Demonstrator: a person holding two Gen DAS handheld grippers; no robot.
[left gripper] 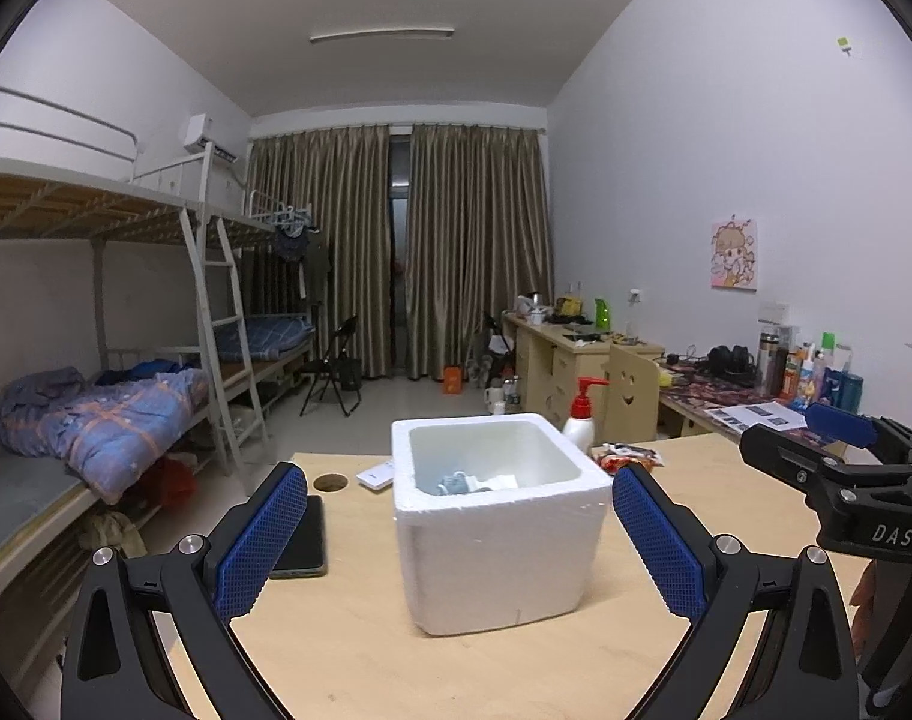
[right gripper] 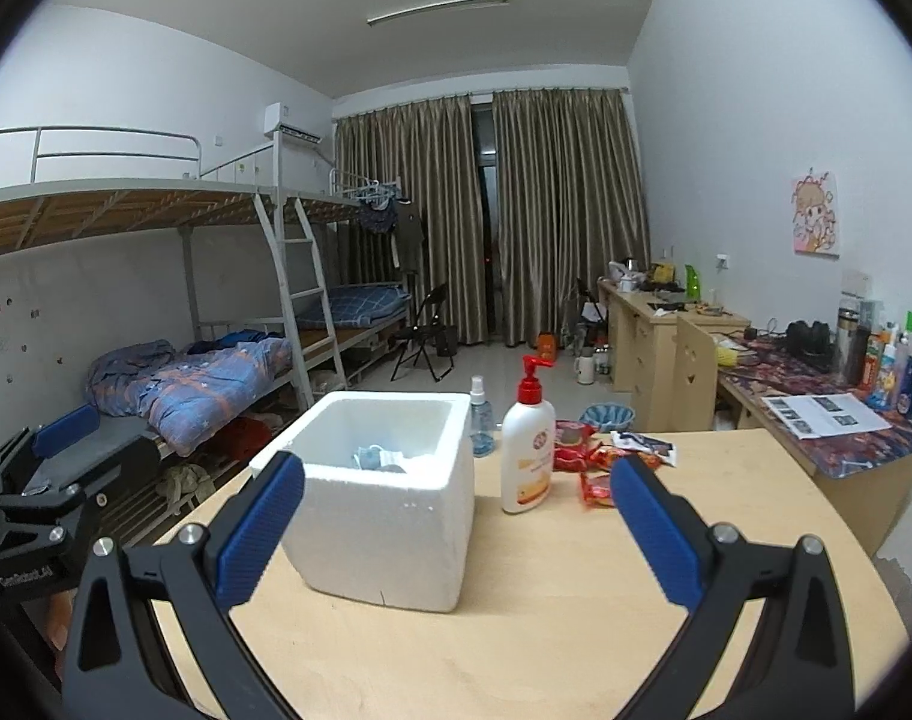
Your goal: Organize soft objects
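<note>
We held the left gripper point(left gripper: 459, 534) and the right gripper point(right gripper: 456, 531) above the table point(right gripper: 576, 630), both with jaws spread wide and empty. Between the left fingers stood a white foam box point(left gripper: 498, 552); soft cloth items point(left gripper: 468, 483) lay inside it. Beyond were a phone point(left gripper: 303, 540), a lotion bottle point(right gripper: 528, 444) and red snack packets point(right gripper: 597, 480).

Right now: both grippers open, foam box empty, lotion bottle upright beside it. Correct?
Not quite: the foam box is not empty. The right wrist view shows a blue-and-white soft item inside. Left gripper and right gripper are open; the lotion bottle stands upright beside it.
</note>
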